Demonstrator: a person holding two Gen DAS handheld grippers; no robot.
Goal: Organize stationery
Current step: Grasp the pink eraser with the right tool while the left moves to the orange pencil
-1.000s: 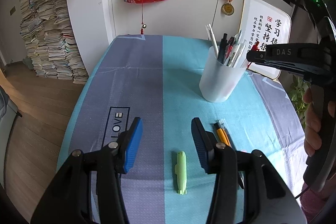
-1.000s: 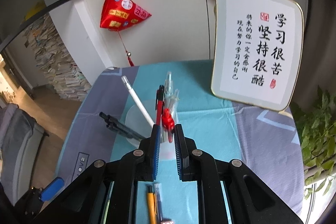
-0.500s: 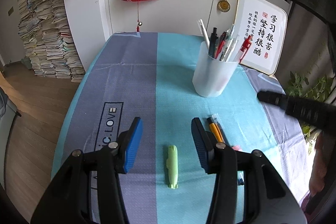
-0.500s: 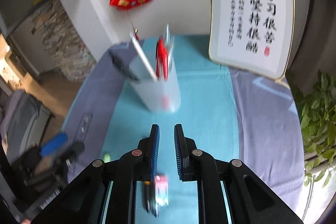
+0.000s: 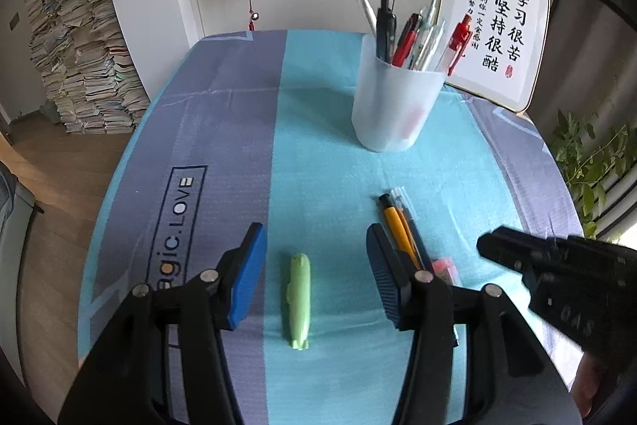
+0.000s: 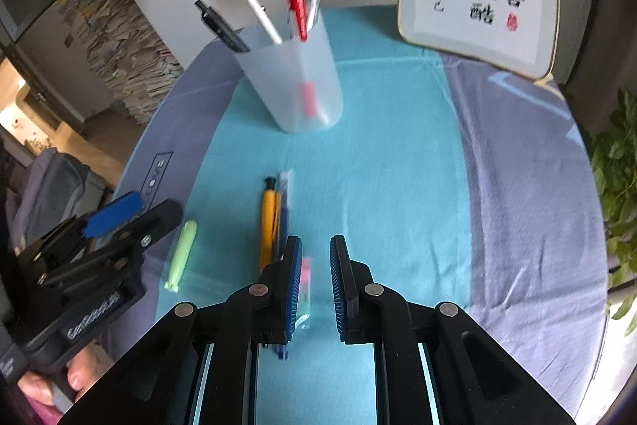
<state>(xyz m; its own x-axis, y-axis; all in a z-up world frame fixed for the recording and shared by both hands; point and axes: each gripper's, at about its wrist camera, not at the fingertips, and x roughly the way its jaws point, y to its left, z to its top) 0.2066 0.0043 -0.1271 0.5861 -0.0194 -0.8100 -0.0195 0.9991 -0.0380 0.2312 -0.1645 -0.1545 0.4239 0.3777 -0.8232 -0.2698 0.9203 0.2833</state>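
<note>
pale green, that's the item to watch: a small green highlighter lying on the table, right on the seam where the grey stripe of the cloth meets the teal one. the left gripper hangs over it with its blue fingers spread, and they've just been opening a bit wider; nothing is pinched, the highlighter just sits on the cloth in the gap below them. its long axis runs about the same way the fingers point, toward the pen cup, so a squeeze would land across its narrow width, which looks like the easy way to take it.

the right gripper has its fingers nearly pressed together, only a slim gap and nothing in it. in its own view a pink eraser in a clear sleeve shows through that gap on the cloth, with an orange pen and a blue pen side by side just left of it, also pointing toward the cup.

so the left hand is clearly the nearer one for the highlighter, the right one for the pens and eraser. the cup, already stuffed with pens, stands well apart at the far end of the teal stripe. probably the green one goes next, though the right fingers would need to open before grabbing anything.
</note>
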